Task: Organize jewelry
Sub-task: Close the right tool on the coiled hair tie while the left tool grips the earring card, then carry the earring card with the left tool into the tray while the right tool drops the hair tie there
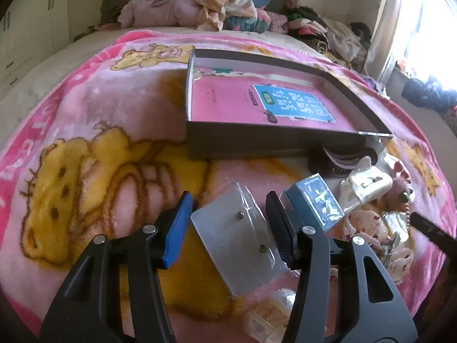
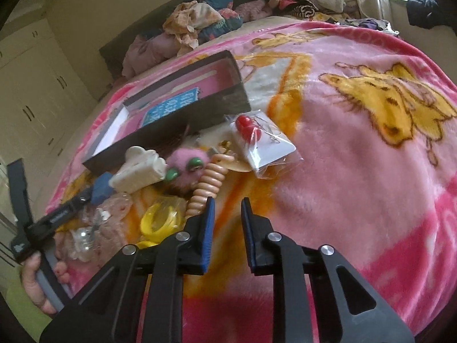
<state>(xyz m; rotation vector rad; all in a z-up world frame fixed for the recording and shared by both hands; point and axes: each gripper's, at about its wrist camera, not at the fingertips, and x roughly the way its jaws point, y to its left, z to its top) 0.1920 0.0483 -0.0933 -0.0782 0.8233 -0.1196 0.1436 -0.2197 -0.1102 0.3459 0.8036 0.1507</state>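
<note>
Two grippers are over the pink blanket (image 1: pixel 100 108) and neither has hold of anything. Your left gripper (image 1: pixel 230 228) straddles a bagged white earring card (image 1: pixel 237 237); the jaws stand apart on either side of it, pads not pressing it as far as I can see. Further right sits the open box (image 1: pixel 257 143), then the jewelry pile against its wall: blue box (image 1: pixel 317 203), white hair claw (image 2: pixel 140 171), pink fuzzy charm (image 2: pixel 185 165), yellow rings (image 2: pixel 160 220). Your right gripper (image 2: pixel 227 220) hangs over bare blanket just right of the pile, jaws narrow with nothing between them.
</note>
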